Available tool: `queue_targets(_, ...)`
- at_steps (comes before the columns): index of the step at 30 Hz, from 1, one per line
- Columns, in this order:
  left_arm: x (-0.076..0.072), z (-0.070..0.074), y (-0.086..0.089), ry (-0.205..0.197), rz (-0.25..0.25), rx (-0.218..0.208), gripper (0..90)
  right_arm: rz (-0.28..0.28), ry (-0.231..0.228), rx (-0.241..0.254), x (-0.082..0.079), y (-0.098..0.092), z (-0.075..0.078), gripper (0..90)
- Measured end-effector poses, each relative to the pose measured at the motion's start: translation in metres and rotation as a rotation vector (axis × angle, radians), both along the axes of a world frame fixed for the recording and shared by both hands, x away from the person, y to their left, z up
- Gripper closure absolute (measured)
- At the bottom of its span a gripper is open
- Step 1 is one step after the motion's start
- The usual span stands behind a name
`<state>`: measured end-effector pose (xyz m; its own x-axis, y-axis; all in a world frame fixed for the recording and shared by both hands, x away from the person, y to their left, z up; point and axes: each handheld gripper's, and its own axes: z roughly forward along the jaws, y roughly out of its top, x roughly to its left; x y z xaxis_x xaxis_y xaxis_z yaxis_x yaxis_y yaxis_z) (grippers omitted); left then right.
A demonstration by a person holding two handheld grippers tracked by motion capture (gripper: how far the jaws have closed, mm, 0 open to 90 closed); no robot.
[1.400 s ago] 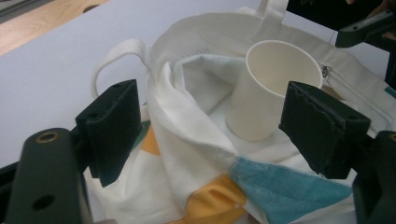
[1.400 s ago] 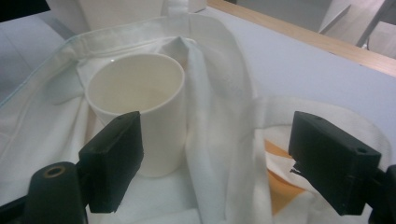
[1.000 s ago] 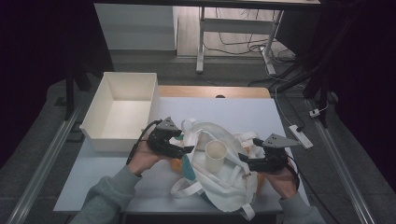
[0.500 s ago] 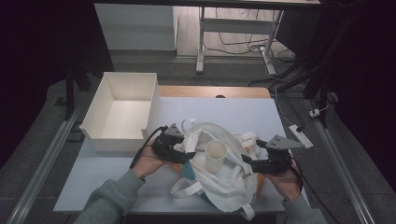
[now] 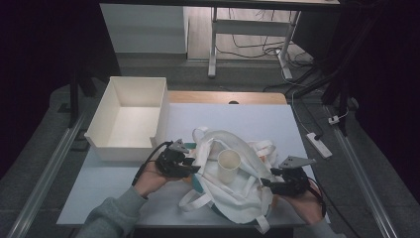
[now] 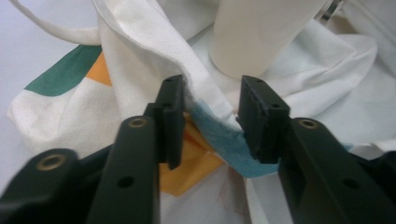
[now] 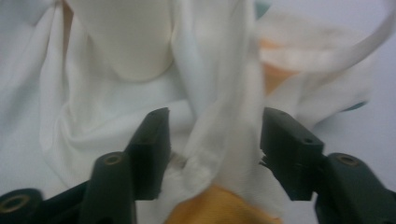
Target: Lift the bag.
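At lower centre of the high view we find the white cloth bag crumpled on the pale table, a cream cup upright on it. The left gripper and right gripper have both dropped onto the bag's edges since the earlier frame. Their jaws have just been closing, part-way now, bag fabric between them. An open white bin stands at upper left; beyond, dark floor and cables.

Both grippers have sunk onto the cloth bag: left gripper and right gripper have just been closing around folds of its fabric.
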<state>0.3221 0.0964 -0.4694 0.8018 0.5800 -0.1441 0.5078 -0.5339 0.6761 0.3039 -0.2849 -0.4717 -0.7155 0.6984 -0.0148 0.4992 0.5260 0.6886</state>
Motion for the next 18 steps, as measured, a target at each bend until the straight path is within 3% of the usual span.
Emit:
queue_targets(3, 0.0008, -0.0020, -0.0001, -0.009, -0.001, 0.014, 71.5, 0.003, 0.010, -0.060, 0.0006, 0.0038, -0.0059, 56.6)
queue_targets(8, 0.0030, -0.0068, 0.0018, -0.005, 0.002, 0.013, 81.5, -0.013, 0.017, -0.063, 0.0002, 0.0019, -0.0056, 75.6)
queue_targets(15, 0.0002, -0.0055, 0.0027, -0.027, -0.006, 0.002, 83.1, -0.007, -0.001, -0.057, -0.0015, 0.0003, -0.0025, 83.3)
queue_targets(18, -0.0007, -0.0023, 0.0060, -0.030, -0.010, -0.024, 83.2, -0.006, -0.012, -0.038, -0.0026, -0.0014, 0.0008, 84.4)
